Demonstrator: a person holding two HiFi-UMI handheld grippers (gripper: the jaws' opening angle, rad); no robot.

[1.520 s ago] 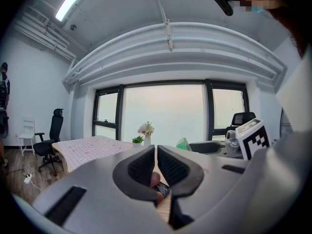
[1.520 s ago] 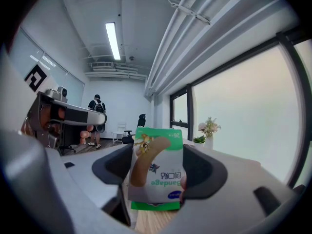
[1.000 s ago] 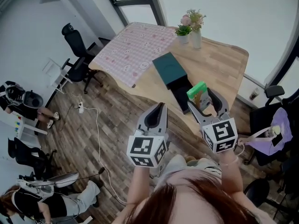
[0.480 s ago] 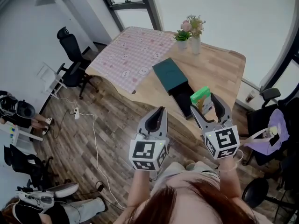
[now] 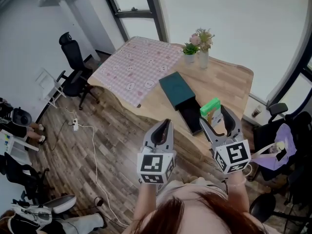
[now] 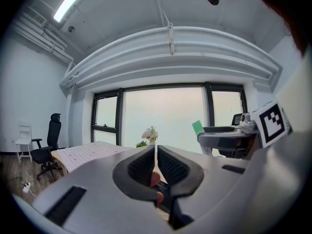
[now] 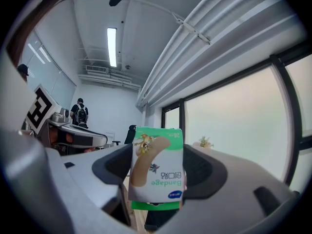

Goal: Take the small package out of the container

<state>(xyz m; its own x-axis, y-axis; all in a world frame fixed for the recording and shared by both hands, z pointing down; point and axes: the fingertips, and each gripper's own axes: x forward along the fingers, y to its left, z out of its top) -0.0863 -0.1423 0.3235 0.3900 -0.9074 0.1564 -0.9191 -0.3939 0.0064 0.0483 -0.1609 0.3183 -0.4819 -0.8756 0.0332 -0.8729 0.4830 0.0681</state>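
The small package (image 7: 157,169), a green and white cardboard box, sits upside down between the pads of the right gripper (image 5: 213,115). The jaws stand wide and press on its two sides, and it is held in the air, clear of the dark container (image 5: 178,86), beside the open drawer (image 5: 191,120) as the head view shows it. The lift looks done, so what probably matters now is a steady, modest squeeze that does not crush the light carton, then a level carry to a bare part of the wooden table (image 5: 233,77). The left gripper (image 5: 165,126) holds nothing, its jaws all but together. The box face reads "Bandage" inverted beside Korean characters, with a plaster strip and a cartoon figure. The blue oval logo is too small to read.
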